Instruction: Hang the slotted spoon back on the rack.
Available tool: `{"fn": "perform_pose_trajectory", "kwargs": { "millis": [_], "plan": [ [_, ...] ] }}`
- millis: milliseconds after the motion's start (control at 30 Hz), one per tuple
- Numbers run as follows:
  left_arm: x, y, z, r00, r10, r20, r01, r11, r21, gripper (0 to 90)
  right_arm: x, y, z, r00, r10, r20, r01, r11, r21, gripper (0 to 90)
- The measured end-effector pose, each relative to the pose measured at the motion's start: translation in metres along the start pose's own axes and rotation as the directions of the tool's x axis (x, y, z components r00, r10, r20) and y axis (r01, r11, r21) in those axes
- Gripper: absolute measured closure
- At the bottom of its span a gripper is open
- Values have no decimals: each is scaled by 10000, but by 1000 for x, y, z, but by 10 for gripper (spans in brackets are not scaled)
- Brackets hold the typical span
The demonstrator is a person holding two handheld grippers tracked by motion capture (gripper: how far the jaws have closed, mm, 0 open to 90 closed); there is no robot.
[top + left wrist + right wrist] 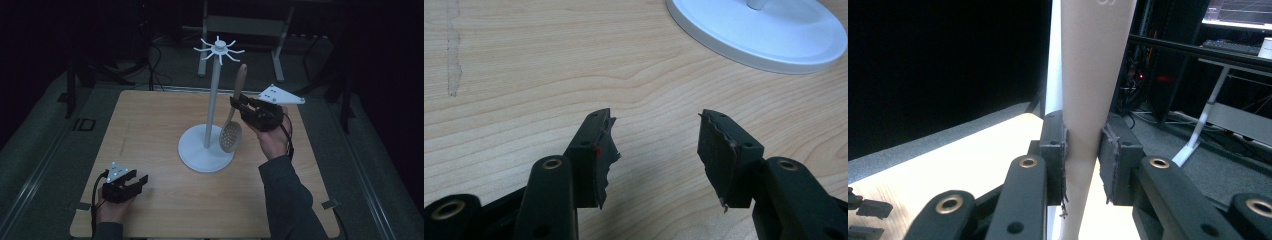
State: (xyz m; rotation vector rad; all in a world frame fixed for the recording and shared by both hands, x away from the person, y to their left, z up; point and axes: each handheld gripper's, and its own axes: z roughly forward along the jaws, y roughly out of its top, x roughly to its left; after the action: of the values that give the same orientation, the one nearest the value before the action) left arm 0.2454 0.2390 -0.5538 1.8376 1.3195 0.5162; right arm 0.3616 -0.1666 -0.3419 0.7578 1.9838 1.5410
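A white stand (211, 95) with a ring of hooks at its top rises from a round base (200, 152) at the middle of the wooden table (150, 135). My right gripper (236, 102) is shut on the handle of a wooden slotted spoon (233, 117), held upright beside the pole with its bowl down near the base. In the right gripper view the pale spoon handle (1088, 90) is pinched between both pads (1108, 150), the white pole (1054, 60) just behind it. My left gripper (140, 181) rests open on the table at the front left, its fingertips (604, 135) apart over bare wood.
The base's white rim (769, 40) lies ahead of the left gripper. Dark floor, cables and desk legs (280, 55) surround the table beyond its far edge.
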Motion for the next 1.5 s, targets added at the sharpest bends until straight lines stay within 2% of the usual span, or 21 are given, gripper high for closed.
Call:
{"fn": "perform_pose_trajectory", "kwargs": {
  "millis": [333,1500],
  "plan": [
    [0,0,0,10000,1,-1,-1,10000,-10,479,-2,8,0,9999,118,106,-116,9998,-183,742],
    [1,0,-1,10000,-37,-36,37,10000,-30,479,1,17,21,9996,267,-123,-266,9996,101,742]
  ]
}}
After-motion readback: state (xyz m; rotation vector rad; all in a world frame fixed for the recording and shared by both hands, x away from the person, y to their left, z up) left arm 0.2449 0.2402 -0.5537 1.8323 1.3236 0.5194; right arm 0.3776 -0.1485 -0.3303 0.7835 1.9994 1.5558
